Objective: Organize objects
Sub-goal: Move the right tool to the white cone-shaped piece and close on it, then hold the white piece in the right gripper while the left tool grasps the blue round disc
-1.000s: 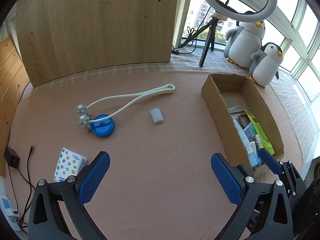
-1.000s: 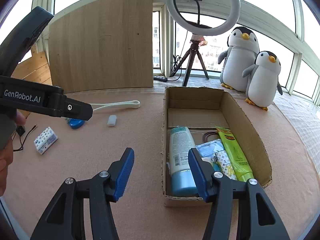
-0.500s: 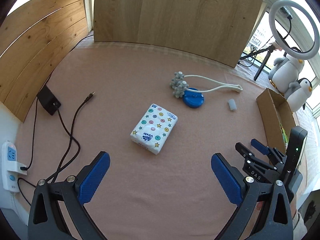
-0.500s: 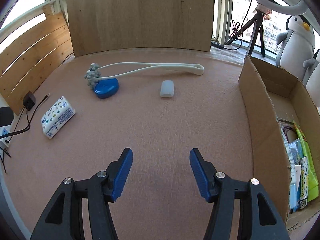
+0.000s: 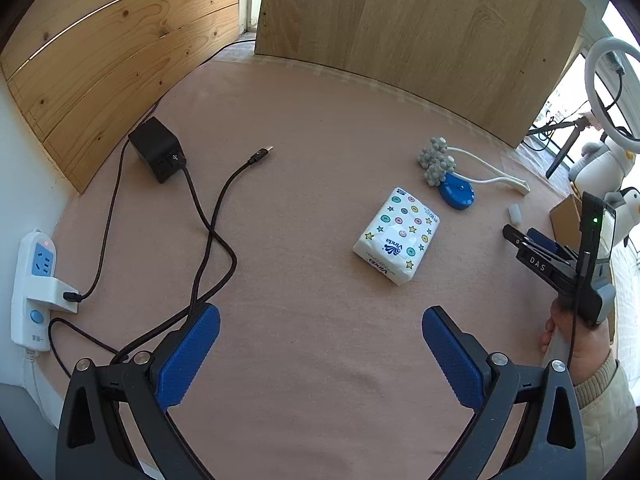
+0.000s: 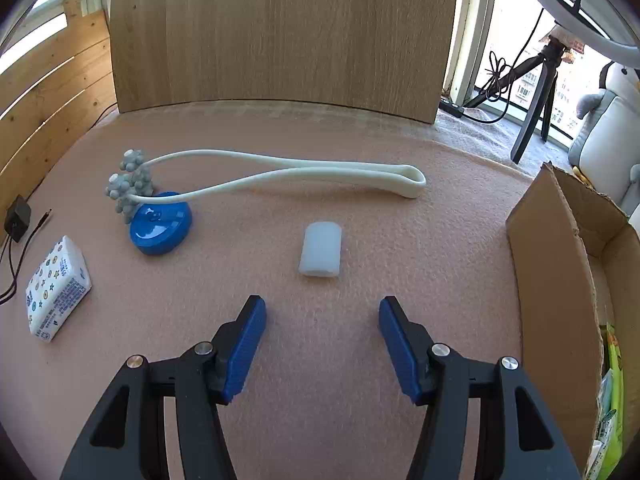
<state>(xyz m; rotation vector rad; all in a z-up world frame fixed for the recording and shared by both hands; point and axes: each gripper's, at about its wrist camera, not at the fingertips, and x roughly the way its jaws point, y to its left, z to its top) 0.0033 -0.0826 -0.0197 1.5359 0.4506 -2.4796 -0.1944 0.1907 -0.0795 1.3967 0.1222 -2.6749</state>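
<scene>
A star-patterned tissue pack (image 5: 396, 236) lies on the pink mat, ahead and right of my open, empty left gripper (image 5: 320, 344). The same tissue pack (image 6: 56, 288) shows at the far left of the right wrist view. A small white roll (image 6: 321, 249) lies just ahead of my open, empty right gripper (image 6: 322, 334). Behind it lie a blue round lid (image 6: 160, 224) and a long white neck massager (image 6: 280, 172) with grey knobbed heads. The cardboard box (image 6: 556, 276) stands at the right, with packets inside. In the left wrist view the right gripper (image 5: 536, 248) is held by a hand at the right edge.
A black charger (image 5: 158, 152) with loose cables (image 5: 212, 232) and a white power strip (image 5: 34, 288) lie at the left. Wooden panels (image 6: 280, 32) close off the back. A ring light tripod (image 6: 536, 92) and plush penguins (image 6: 604, 128) stand at the far right.
Both grippers swung left, away from the box. The left one now faces the tissue pack and cables. The right one has come lower and closer to the white roll. Jaw openings look unchanged.
</scene>
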